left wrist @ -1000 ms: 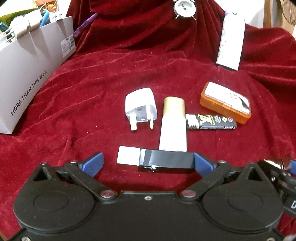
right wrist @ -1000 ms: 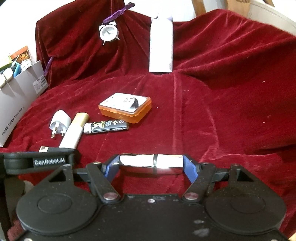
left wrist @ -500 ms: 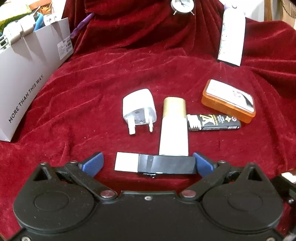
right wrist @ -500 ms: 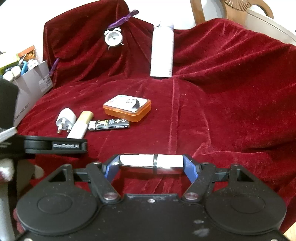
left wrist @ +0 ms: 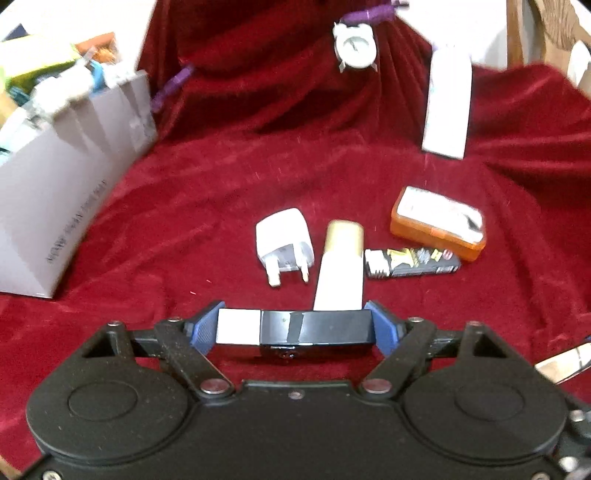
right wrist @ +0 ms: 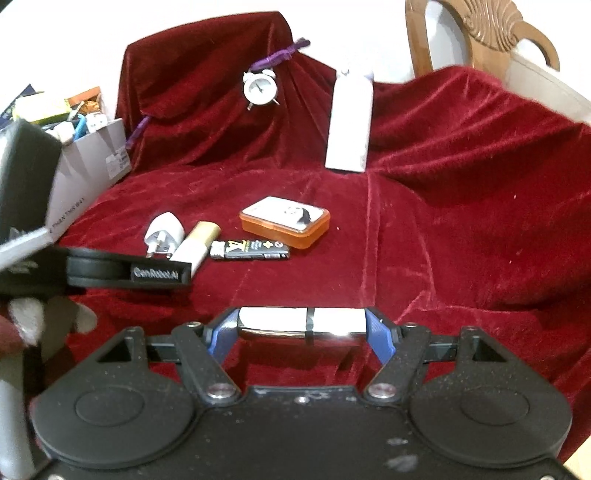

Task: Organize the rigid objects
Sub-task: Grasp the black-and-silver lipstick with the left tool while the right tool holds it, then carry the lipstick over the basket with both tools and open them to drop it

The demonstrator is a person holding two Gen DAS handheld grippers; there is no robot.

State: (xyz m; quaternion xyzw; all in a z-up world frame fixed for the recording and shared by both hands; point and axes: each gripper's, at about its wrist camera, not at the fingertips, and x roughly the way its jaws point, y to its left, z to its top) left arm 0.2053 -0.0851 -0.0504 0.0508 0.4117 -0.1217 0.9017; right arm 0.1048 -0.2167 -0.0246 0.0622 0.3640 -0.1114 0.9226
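My left gripper (left wrist: 293, 326) is closing its jaws, and the blue pads (left wrist: 203, 328) touch both ends of a black bar with a silver end (left wrist: 314, 326), held crosswise above the red cloth. My right gripper (right wrist: 301, 326) is shut on a shiny white-and-silver bar (right wrist: 273, 321), also held crosswise. On the cloth ahead lie a white plug (left wrist: 282, 240), a gold-capped white tube (left wrist: 340, 273), a printed black lighter (left wrist: 412, 262) and an orange case (left wrist: 437, 221).
A grey cardboard box (left wrist: 55, 192) full of small items stands at the left. A tall white carton (left wrist: 447, 110) and a white alarm clock (left wrist: 354, 46) stand at the back. A wooden chair (right wrist: 480, 33) rises behind the draped cloth.
The left jaws have closed in from wide apart onto the ends of the black bar. Both grippers have risen a little, the right one still holding its bar.
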